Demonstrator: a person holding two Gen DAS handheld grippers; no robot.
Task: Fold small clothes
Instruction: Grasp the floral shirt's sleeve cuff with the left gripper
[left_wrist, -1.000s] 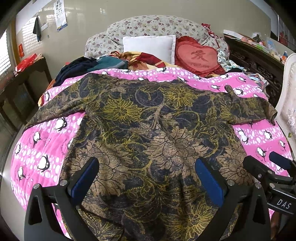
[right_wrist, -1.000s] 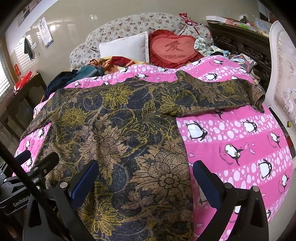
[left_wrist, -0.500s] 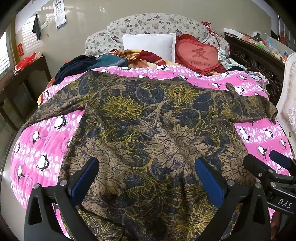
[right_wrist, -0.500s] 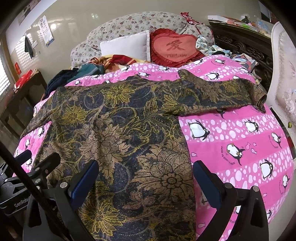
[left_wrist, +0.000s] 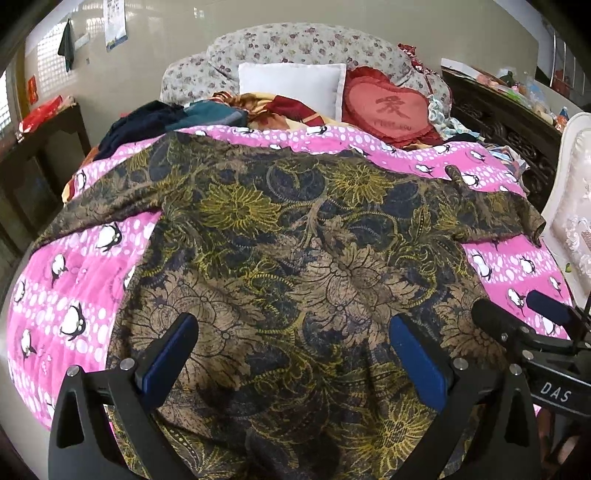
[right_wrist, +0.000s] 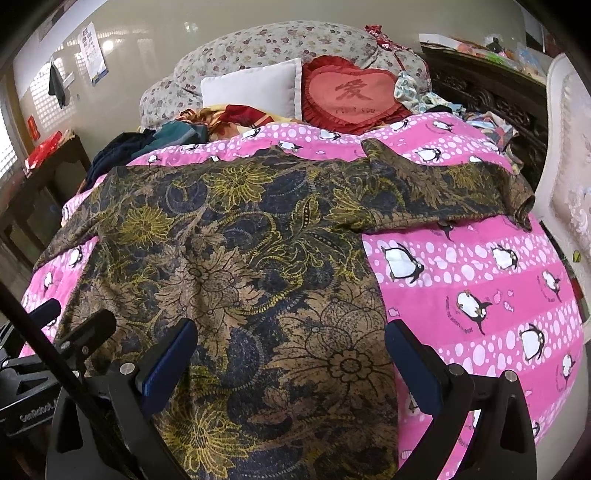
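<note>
Batik shirt (left_wrist: 295, 258), dark with gold flowers, lies spread flat on the pink penguin quilt (right_wrist: 480, 280) of the bed, sleeves out toward 9 and 3 o'clock. Left tongs (left_wrist: 291, 354) and right tongs (right_wrist: 288, 354) hover over its hem, jaws wide apart, holding nothing. Heart cushion (left_wrist: 388, 107) sits at 12 o'clock.

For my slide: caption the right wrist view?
Open right gripper over floral shirt spread on penguin quilt.

Floral shirt (right_wrist: 236, 258) spread flat on penguin quilt (right_wrist: 480, 280); right gripper (right_wrist: 288, 365) wide apart, seemingly just above
</note>
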